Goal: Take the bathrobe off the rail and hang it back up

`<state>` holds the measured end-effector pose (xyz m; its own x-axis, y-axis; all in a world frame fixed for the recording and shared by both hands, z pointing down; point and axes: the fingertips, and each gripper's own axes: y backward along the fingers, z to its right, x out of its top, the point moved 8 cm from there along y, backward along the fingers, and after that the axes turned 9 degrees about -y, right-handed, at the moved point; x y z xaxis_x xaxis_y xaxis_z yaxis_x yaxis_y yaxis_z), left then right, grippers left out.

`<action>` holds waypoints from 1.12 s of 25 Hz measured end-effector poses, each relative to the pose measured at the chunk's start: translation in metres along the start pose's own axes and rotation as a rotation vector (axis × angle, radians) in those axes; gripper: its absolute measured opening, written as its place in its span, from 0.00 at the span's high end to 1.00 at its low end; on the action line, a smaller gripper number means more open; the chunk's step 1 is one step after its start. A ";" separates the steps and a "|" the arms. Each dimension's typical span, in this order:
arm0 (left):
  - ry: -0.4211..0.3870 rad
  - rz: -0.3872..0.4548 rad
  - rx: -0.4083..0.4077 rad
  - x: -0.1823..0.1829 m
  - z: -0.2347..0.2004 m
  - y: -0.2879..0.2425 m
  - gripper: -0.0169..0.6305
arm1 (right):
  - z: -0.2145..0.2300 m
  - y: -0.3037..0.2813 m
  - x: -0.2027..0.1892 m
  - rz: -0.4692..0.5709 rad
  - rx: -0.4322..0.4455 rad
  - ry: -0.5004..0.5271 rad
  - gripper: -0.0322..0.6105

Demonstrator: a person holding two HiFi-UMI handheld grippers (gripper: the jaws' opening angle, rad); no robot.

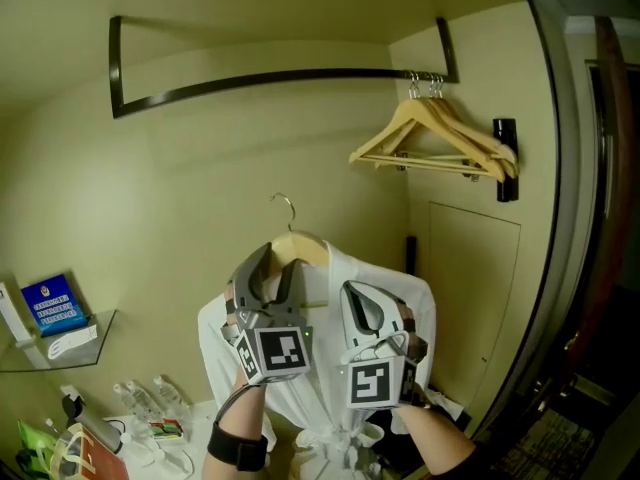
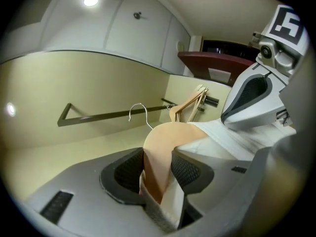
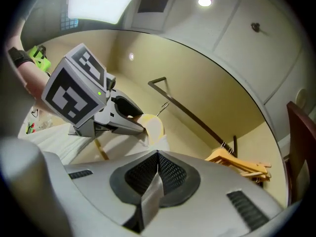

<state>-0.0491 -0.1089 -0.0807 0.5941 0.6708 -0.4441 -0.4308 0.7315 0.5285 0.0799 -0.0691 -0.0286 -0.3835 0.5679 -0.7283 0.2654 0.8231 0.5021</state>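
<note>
In the left gripper view, the left tongs (image 2: 158, 174) are seen clamped on the rounded shoulder of a wooden hanger (image 2: 165, 147), with a fold of white cloth caught alongside the wood. In the right gripper view, the right tongs (image 3: 158, 174) are shown almost shut, with only a thin fold of the bathrobe (image 3: 152, 194) pinched between the pads. Both grips are set close to the neck of the garment, one on each side.

From the head view, the bathrobe (image 1: 325, 398) is seen off the rail, carried in the air in front of the person and hanging down from the hanger (image 1: 300, 248). The hanger's long axis is laid roughly left to right, along the wall and about in line with the rail. Its hook (image 1: 285, 208) is pointed straight up from the middle, with the open end apparently turned to the left. The hook is found just above the left tongs (image 1: 278, 268), which are nearer to it than the right tongs (image 1: 362, 303).

Further off and higher, the dark rail (image 1: 280, 78) is run across the wall, well above the hook. The hook must be lifted up and over it, judging by the task. Two empty hangers (image 1: 440, 133) are hung at the rail's right end, so the bare stretch above the hook seems the fitting spot.
</note>
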 end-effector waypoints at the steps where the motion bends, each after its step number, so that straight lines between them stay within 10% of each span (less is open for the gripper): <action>1: -0.001 0.016 -0.009 0.004 -0.004 -0.009 0.71 | 0.006 -0.005 0.006 0.008 -0.013 0.011 0.91; 28: 0.114 0.216 -0.143 0.086 -0.070 -0.229 0.70 | 0.138 -0.136 0.066 0.098 -0.184 0.126 0.92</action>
<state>0.0533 -0.2103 -0.2907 0.4013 0.8164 -0.4152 -0.6357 0.5746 0.5155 0.1408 -0.1437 -0.2090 -0.4746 0.6314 -0.6133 0.1456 0.7434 0.6528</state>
